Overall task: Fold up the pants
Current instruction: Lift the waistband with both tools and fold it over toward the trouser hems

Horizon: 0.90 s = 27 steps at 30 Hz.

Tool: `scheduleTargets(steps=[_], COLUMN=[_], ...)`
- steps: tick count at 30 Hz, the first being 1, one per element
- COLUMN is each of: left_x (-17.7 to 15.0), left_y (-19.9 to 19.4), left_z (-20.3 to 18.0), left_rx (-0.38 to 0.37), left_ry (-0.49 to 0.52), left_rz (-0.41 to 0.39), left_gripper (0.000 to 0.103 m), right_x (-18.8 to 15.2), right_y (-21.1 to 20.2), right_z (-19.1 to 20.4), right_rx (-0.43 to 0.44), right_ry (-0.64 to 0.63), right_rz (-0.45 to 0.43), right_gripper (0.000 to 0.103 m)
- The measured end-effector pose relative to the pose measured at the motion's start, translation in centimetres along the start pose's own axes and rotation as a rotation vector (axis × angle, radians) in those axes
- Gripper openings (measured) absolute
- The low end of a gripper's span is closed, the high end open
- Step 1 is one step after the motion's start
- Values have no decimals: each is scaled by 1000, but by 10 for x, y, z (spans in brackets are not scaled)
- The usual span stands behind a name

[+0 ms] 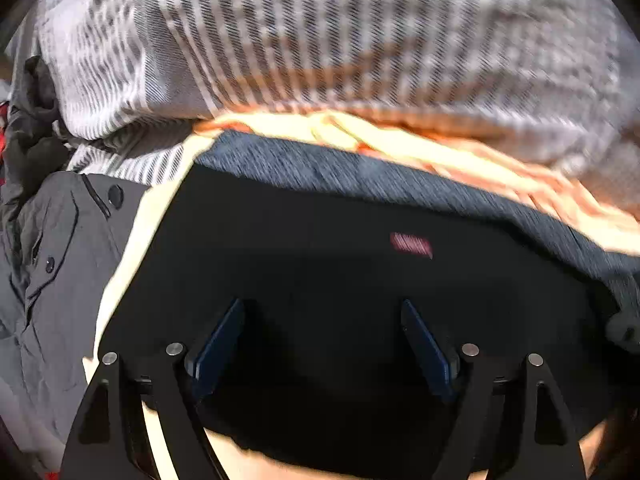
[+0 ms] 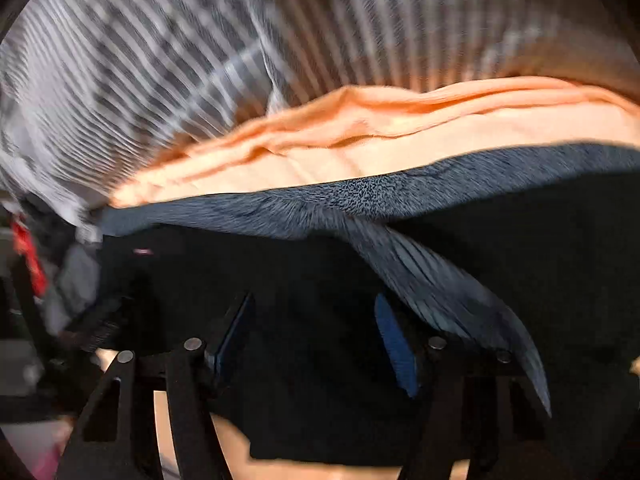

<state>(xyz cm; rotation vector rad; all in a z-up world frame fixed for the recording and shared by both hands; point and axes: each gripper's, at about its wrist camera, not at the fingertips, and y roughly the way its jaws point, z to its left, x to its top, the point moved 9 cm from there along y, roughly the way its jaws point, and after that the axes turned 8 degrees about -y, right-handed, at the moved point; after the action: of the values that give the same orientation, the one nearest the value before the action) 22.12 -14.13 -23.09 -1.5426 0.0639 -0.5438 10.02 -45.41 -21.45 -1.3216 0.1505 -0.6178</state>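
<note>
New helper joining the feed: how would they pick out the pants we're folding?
Find the big striped blanket, then the orange cloth below it. The pants lie nearest, under both open claws: the only black garment, with a small red tag.

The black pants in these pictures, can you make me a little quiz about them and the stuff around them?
1. True or false: the left claw is shut on the black pants.
2. What lies just behind the pants: A) orange cloth, B) a green towel, C) a book?
3. Fill in: the big blanket at the back has grey and white ____.

Key: 1 false, its fingers stand apart. 2 A. 3 stripes.
</note>
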Motion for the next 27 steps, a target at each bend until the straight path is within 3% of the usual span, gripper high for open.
scheduleTargets(steps=[6, 12, 14, 19, 23, 27], left_x=[-52, -98, -116, -181, -229, -258], left_y=[-36, -81, -89, -108, -116, -120], left_z=[-21, -97, -120, -177, -215, -240], left_rx=[-18, -54, -79, -122, -155, -155], left_ry=[53, 157, 163, 168, 168, 192], left_rz=[36, 49, 76, 154, 227, 279], left_gripper=[82, 82, 82, 82, 82, 82], right_x=[-49, -125, -153, -226, -286, -319], right_y=[-71, -136, -152, -183, -185, -168], right_z=[-25, -67, -85, -143, -174, -178], right_rx=[-22, -50, -20, -49, 13, 79], right_ry=[-12, -8, 30, 54, 113, 167], right_rz=[-67, -110, -103, -43, 53, 102], right_gripper=[76, 76, 76, 76, 76, 76])
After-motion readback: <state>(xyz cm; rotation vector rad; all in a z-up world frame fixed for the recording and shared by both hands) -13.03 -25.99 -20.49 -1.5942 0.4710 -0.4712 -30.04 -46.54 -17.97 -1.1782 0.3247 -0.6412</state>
